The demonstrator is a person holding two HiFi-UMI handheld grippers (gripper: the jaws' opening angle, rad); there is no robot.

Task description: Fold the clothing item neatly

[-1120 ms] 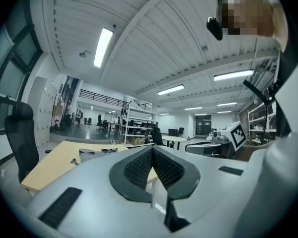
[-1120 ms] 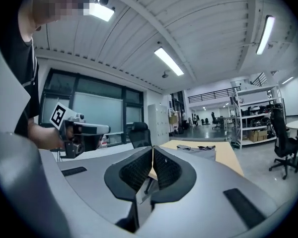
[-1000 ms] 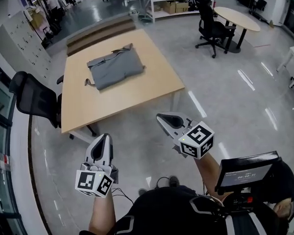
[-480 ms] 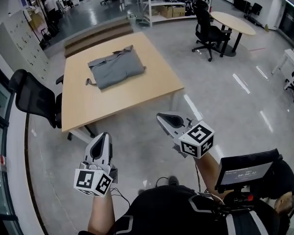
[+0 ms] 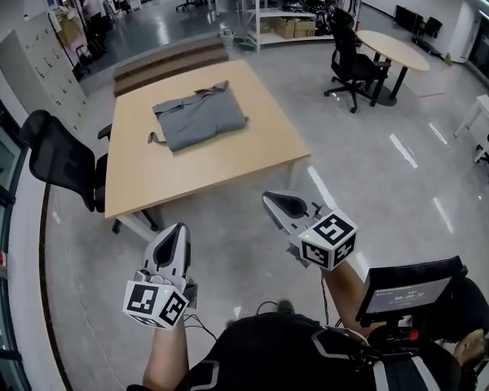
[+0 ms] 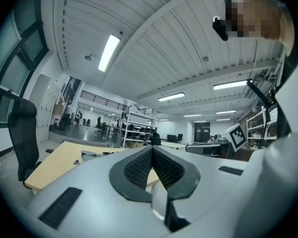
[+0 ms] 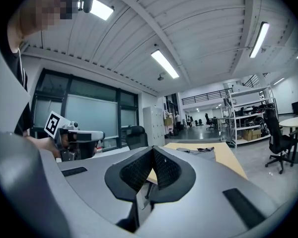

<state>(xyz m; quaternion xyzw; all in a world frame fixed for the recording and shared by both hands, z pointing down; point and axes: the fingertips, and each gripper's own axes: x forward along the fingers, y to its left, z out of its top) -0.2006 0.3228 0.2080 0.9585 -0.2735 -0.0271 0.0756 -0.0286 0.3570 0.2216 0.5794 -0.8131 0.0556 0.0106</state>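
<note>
Head view: the grey garment [image 5: 200,116] lies folded on the tabletop [image 5: 220,165] toward 11 o'clock. The left tool [image 5: 178,228] at 7 and the right tool [image 5: 270,195] at 5 hang well apart from it.
Left gripper view: jaws together, nothing between them.
Right gripper view: jaws together, nothing between them.

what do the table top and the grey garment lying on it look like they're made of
Table top: probably wood-look laminate or veneer. It is an even pale tan with a smooth, low-sheen surface and a thin, straight edge; no grain can be made out from here.

Grey garment: soft matte cloth, judging by its creases and limp, layered folds. The exact fibre cannot be told.
</note>
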